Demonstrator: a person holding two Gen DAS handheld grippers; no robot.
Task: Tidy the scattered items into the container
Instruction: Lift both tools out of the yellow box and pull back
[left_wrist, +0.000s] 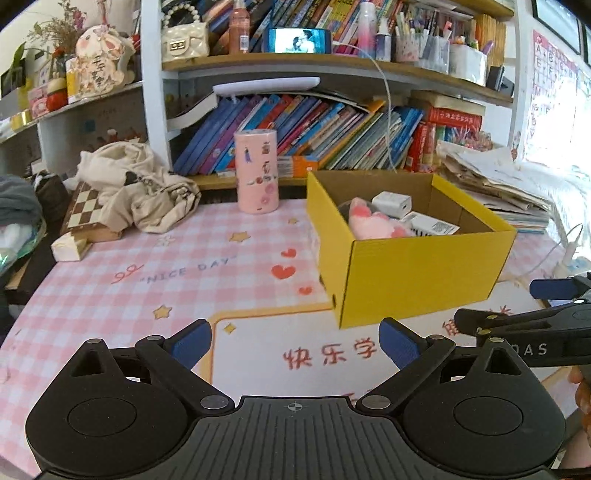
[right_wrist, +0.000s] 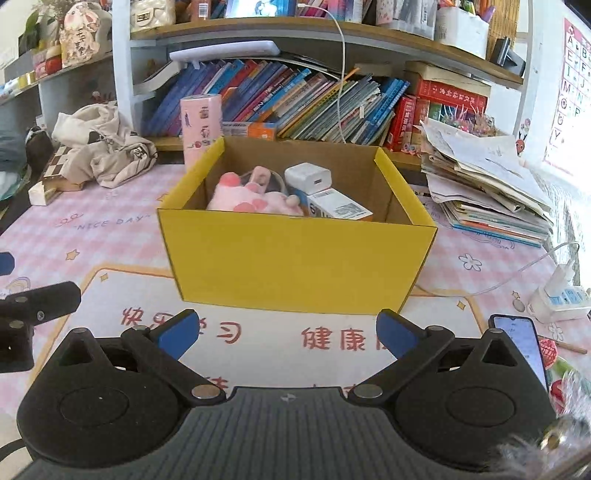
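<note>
- Yellow box: light, stiff cardboard; already holds soft pink plush, white charger, small carton.
- Left gripper and right gripper: jaws spread, nothing held.
- If the box is moved, take its side walls.

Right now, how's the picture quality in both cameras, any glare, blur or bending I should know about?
Left wrist view: the window area at the right edge is blown out white, washing over the paper stack; shelves bow from fisheye distortion. Right wrist view: the yellow box and its contents are sharp and evenly lit; glare is confined to the far right edge, and a fuzzy blurred object intrudes at the bottom right corner.
</note>
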